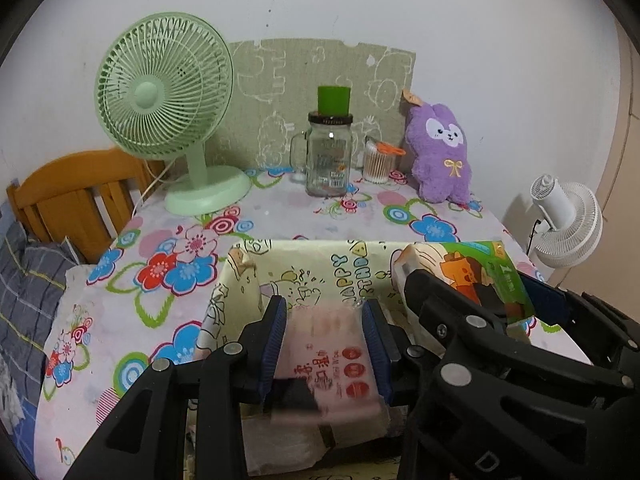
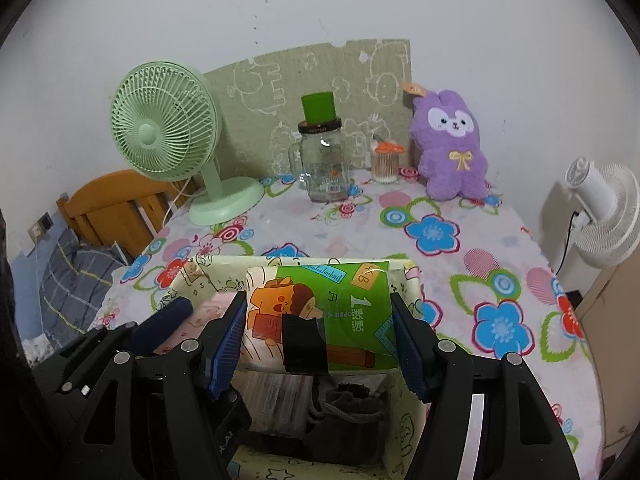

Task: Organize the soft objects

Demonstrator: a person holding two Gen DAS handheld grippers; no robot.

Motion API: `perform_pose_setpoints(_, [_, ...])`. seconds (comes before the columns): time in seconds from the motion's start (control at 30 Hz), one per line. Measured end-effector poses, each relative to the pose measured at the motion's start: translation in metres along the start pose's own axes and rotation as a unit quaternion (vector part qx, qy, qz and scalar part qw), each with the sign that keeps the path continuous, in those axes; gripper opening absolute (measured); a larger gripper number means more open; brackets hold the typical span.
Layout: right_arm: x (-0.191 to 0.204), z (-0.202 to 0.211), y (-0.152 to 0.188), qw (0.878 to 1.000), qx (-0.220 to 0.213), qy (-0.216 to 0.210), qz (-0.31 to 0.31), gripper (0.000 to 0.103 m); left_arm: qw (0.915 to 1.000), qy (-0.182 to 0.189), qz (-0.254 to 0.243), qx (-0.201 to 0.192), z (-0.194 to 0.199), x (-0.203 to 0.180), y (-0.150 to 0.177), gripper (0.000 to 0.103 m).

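Observation:
A cream cartoon-print storage box (image 1: 240, 276) (image 2: 414, 284) stands at the near edge of the table. My left gripper (image 1: 325, 320) is shut on a pink wet-wipes pack (image 1: 332, 356) and holds it over the box's left half. My right gripper (image 2: 318, 316) is shut on a green tissue pack (image 2: 332, 300) over the box's right half; that pack also shows in the left wrist view (image 1: 480, 276). A grey drawstring pouch (image 2: 348, 404) lies inside the box. A purple plush rabbit (image 1: 438, 152) (image 2: 452, 148) sits upright at the back right of the table.
On the flowered tablecloth (image 1: 168, 264) (image 2: 492, 280) stand a green desk fan (image 1: 164, 108) (image 2: 168, 132), a glass jar mug with a green lid (image 1: 326, 152) (image 2: 322, 160) and a cotton swab jar (image 1: 378, 160) (image 2: 385, 162). A white fan (image 2: 600, 204) stands off the right side, a wooden headboard (image 1: 76, 196) at left.

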State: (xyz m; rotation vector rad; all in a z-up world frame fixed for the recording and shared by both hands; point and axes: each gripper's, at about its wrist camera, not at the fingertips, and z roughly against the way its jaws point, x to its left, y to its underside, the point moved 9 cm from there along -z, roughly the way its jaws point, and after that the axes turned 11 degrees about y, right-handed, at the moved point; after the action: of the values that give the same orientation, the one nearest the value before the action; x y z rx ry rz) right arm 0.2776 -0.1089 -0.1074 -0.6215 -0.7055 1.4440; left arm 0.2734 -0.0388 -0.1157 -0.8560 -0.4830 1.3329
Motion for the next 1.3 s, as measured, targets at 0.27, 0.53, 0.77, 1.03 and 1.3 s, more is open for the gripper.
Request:
perform_pose_setpoints(0.27, [0.001,-0.002,0.003,1.0,0.006,-0.001,0.003,0.07,0.9996,-0.027,-0.009,0.009,0.004,0.002,0.004,0.068])
perform_pose_setpoints(0.53, [0.005,0.0,0.006,1.0,0.01,-0.021,-0.005,0.072,0.9989,-0.044,-0.012,0.014,0.018,0.006,0.007,0.074])
perform_pose_setpoints(0.77, [0.01,0.002,0.009,0.999,0.02,-0.036,-0.024,0.079,0.999,-0.039,-0.02,0.01,0.029,0.003,0.011,0.08])
perform_pose_setpoints(1.03, [0.011,0.008,0.012,0.999,0.02,-0.036,-0.02,0.094,0.9991,-0.038,-0.017,0.013,0.039,-0.002,0.016,0.084])
perform_pose_setpoints(1.3, [0.008,0.028,0.013,1.0,0.01,-0.024,-0.01,0.097,0.9994,-0.027,-0.02,0.002,0.053,-0.009,0.017,0.09])
